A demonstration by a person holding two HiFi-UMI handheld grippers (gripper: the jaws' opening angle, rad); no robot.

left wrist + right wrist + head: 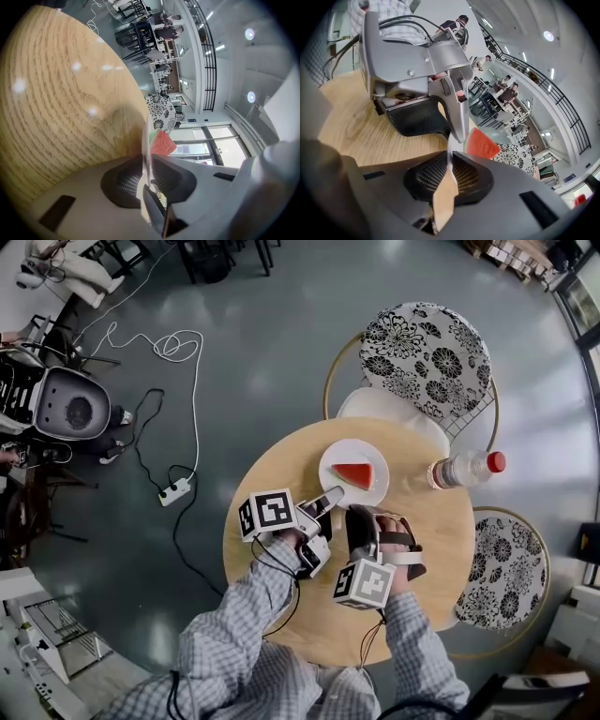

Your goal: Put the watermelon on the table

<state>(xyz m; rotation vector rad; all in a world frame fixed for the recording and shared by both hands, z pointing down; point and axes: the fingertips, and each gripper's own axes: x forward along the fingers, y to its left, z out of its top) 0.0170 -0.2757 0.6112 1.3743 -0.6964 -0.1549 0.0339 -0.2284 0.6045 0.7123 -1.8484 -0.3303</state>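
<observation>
A red watermelon slice [354, 474] with a green rind lies on a small white plate [339, 454] on the far half of the round wooden table [441, 531]. My left gripper [330, 495] is shut on the plate's near rim. My right gripper [359, 512] is shut on the same rim just to its right. In the left gripper view the rim [146, 140] runs edge-on between the pads [126, 180], with the slice [162, 143] beyond. The right gripper view shows the rim [449, 161] in the pads, the slice [482, 144] behind, and the left gripper [454, 112] close above. Whether the plate rests on the wood I cannot tell.
A clear plastic bottle [464, 468] with a red cap lies on the table to the right of the plate. Two chairs with floral cushions stand behind [427, 348] and to the right [502, 563]. A power strip and cables [175, 491] lie on the grey floor at left.
</observation>
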